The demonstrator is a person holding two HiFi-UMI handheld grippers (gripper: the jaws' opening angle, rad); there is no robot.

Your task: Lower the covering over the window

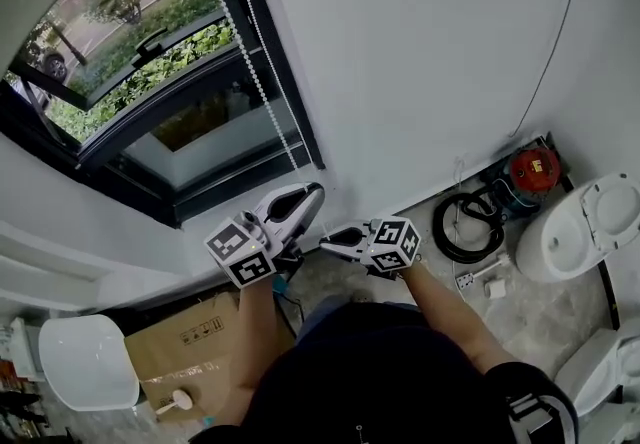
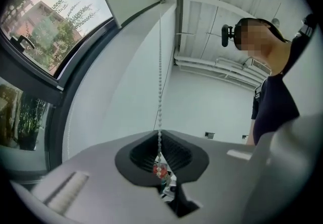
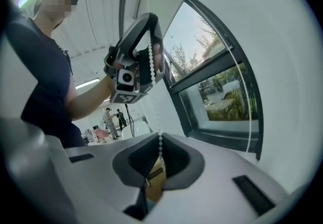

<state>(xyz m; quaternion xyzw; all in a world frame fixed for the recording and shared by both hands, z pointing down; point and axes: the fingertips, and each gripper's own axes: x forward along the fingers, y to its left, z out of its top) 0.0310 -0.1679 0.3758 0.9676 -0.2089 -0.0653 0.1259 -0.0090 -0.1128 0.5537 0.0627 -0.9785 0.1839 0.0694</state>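
cord: thin white bead chain (image 2: 160,92), small round beads, taut | left hand-held gripper (image 2: 162,165): jaws pinched together on bead chain | right hand-held gripper (image 3: 157,165): likewise, lower down

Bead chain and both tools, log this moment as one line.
left tool: shut on bead chain, above right | right tool: shut on bead chain | window: mostly uncovered
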